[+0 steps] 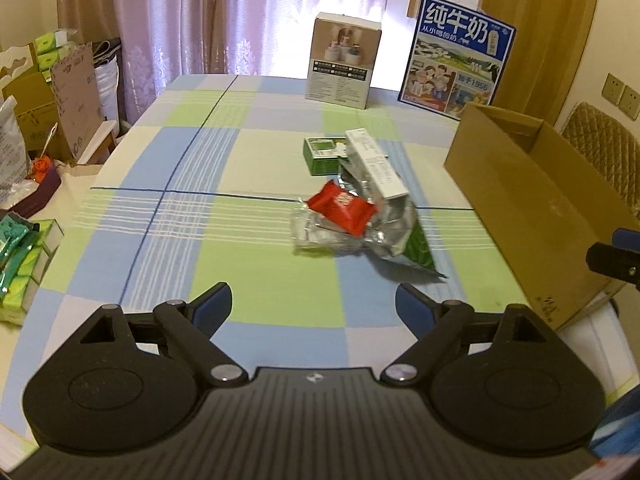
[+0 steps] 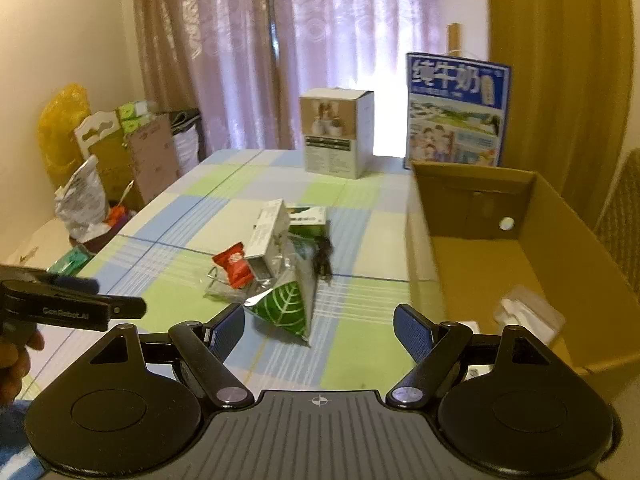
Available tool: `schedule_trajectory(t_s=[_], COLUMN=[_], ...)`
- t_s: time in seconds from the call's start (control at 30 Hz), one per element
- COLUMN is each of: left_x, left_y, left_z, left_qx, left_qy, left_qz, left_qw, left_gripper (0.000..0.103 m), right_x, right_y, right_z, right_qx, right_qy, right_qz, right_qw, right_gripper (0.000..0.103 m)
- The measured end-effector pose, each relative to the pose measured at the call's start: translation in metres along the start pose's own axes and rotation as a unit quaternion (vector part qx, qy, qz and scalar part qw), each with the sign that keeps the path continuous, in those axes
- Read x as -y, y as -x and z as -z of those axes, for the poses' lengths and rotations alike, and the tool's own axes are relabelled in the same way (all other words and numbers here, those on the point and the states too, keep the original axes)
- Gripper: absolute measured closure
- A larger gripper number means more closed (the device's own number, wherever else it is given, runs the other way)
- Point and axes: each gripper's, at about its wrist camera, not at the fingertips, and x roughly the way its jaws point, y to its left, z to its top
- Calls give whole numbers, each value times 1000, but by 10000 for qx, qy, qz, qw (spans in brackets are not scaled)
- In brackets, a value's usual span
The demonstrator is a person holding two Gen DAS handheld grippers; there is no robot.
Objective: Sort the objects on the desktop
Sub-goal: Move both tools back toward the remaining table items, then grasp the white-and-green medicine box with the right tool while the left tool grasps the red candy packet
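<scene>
**Ana:** Left wrist view first: the left gripper [image 1: 314,306] hangs over the checked tablecloth [image 1: 200,208] with its blue-padded fingers spread wide and nothing between them.

**Ben:** And the pile sits mid-table, ahead of those fingers. A red snack packet [image 1: 342,208] lies on top of a clear crinkled wrapper [image 1: 316,236], touching it.

**Ana:** Just behind, a long white carton [image 1: 376,164] slants across a silver foil bag [image 1: 390,224] with a green leaf print. A small green box [image 1: 322,156] lies flat at the far side of the heap.

**Ben:** From the right wrist, the right gripper [image 2: 320,326] is parted too, empty, with the leaf-print corner of the bag near its left finger. Something dark and tangled lies against the pile; what it is cannot be told.

**Ana:** An open cardboard box [image 2: 560,216] stands on the table's right side, beside the pile, with a white wrapped item [image 2: 528,314] on its floor.

**Ben:** At the far edge stand a beige product box [image 1: 344,60] and a blue milk carton case [image 1: 460,56], well apart from the heap.

**Ana:** Pink curtains [image 1: 200,12] hang behind, backlit. Cartons and bags crowd the floor at left, and green tissue packs [image 1: 24,264] sit at the table's left edge.
</scene>
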Motion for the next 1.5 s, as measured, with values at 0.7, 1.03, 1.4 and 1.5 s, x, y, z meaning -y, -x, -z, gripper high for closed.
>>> schedule_trajectory(t_s=[0.7,1.03,1.4,1.5], left_x=[-10,-12,5,8], left_y=[-97,-127,-155,-164], left_z=[-26,-44,-50,-50], left_qx=[-2,220,185,128], left_qy=[-1760,-1800,-2282,-2352], left_qz=[645,742,1062,1110], left_qw=[9823,9806,9676,9655], left_gripper=[17,18,22,24], right_x=[-34,-41,-39,-38], right_y=[-150,-197,-221,-216], right_z=[-43,-63,-62,-62], right_qx=[-575,-706,-943,-880], right_qy=[449,502,636,619], right_qz=[-469,-307,-351,-357], right_qw=[9962,9958,9929,9936], right_gripper=[38,55,74,80])
